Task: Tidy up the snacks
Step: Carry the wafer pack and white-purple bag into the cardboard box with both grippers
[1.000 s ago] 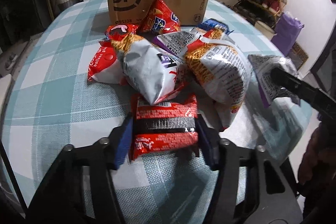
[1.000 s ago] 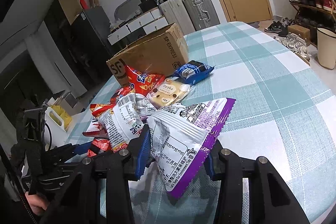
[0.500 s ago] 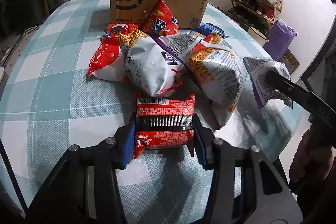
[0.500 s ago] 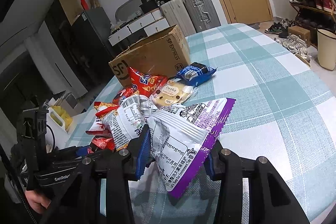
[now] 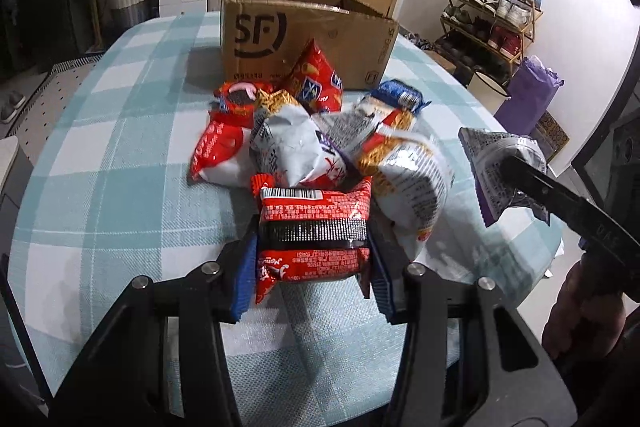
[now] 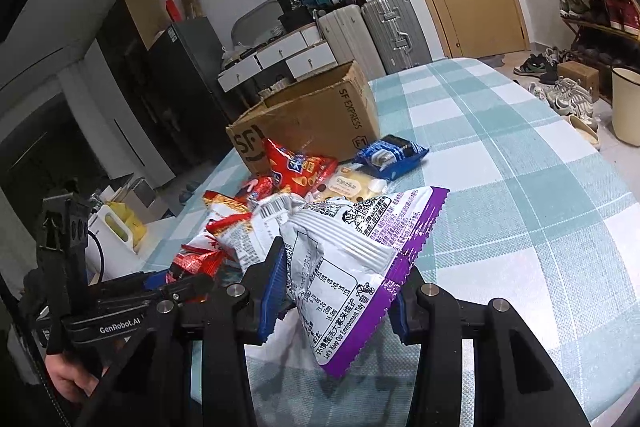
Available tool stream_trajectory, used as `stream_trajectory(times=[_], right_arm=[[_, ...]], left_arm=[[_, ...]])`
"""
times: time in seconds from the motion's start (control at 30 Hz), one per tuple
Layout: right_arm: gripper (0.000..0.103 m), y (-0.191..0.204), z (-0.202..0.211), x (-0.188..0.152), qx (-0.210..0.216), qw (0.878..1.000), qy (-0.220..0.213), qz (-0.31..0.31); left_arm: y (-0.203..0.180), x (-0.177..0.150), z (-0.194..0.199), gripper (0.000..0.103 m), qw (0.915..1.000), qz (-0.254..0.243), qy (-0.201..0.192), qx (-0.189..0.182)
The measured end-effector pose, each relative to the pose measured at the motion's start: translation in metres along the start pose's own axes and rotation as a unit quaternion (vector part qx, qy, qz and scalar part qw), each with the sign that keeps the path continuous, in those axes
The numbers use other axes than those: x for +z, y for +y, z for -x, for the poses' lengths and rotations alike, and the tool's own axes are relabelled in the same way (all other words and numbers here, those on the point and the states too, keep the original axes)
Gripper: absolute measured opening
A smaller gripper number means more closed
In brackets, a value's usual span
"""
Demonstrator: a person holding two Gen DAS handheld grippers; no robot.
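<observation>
At six o'clock of the pile, the red packet (image 5: 314,227), now clamped in the left gripper (image 5: 312,263), has been raised; the purple bag (image 6: 352,267) is gripped by the right gripper (image 6: 340,291); boxing is judged next.

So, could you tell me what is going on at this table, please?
A person is sorting snacks with two handheld grippers. The left gripper grips a red and black snack packet, and the right gripper grips a purple and silver snack bag. More snack bags are piled before an open SF Express cardboard box.
</observation>
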State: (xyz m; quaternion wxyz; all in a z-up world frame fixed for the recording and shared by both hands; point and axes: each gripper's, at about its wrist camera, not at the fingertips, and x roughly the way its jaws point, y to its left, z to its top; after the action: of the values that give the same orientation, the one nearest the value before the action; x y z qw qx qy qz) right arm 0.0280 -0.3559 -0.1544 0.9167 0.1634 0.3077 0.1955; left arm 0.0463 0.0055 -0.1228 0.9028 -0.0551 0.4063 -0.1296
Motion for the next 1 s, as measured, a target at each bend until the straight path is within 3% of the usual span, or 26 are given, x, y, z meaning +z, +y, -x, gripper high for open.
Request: stream_trajectory(times=[0.5, 1.0], right_arm=[[0.044, 0.024, 0.007, 0.020, 0.022, 0.999, -0.013, 0.023], [0.044, 0.040, -0.019, 0.056, 0.050, 0.998, -0.006, 0.033]], left_arm=[[0.002, 0.028, 0.024, 0.045, 0.9992, -0.003, -0.039, 0.001], [0.002, 0.083, 0.028, 0.045, 0.9976, -0.008, -0.068, -0.008]])
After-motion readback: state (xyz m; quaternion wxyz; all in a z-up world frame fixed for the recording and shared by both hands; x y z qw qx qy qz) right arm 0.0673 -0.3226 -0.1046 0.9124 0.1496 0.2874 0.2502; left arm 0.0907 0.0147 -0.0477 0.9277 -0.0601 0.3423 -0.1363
